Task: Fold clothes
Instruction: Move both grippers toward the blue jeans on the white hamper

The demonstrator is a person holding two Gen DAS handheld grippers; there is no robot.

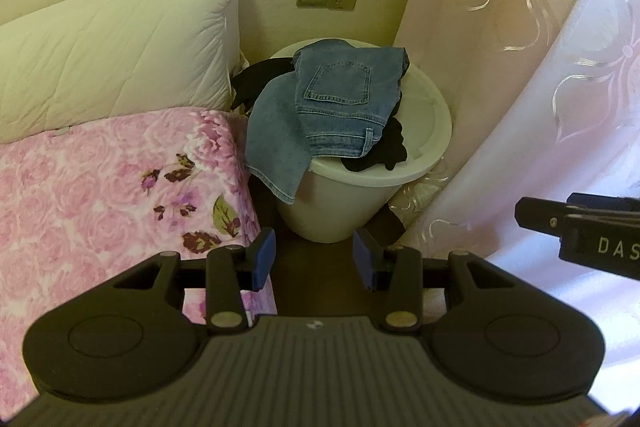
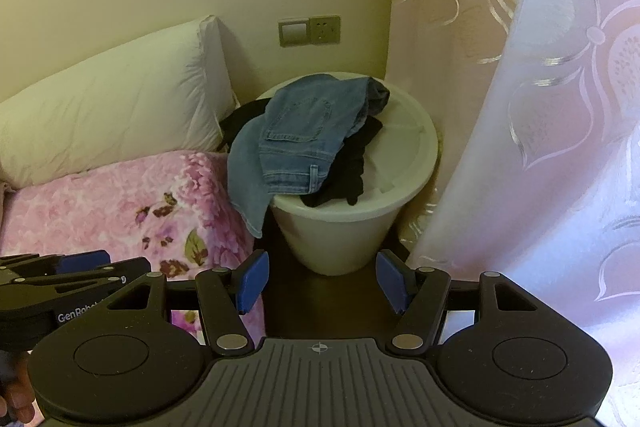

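Observation:
Blue jeans (image 1: 332, 95) (image 2: 304, 139) lie heaped on a white laundry basket (image 1: 416, 163) (image 2: 352, 227), one leg hanging over its left rim. Black clothes (image 1: 384, 147) (image 2: 352, 167) sit under and beside them. My left gripper (image 1: 316, 257) is open with nothing between its blue pads, short of the basket and low. My right gripper (image 2: 322, 279) is open too and holds nothing, also in front of the basket. Each gripper shows at the edge of the other's view.
A bed with a pink floral blanket (image 1: 112, 195) (image 2: 120, 211) lies left of the basket, a white pillow (image 1: 116, 55) (image 2: 112, 115) at its head. A pale patterned curtain (image 1: 540, 87) (image 2: 540, 107) hangs close on the right. The basket stands on a dark floor (image 1: 316, 279).

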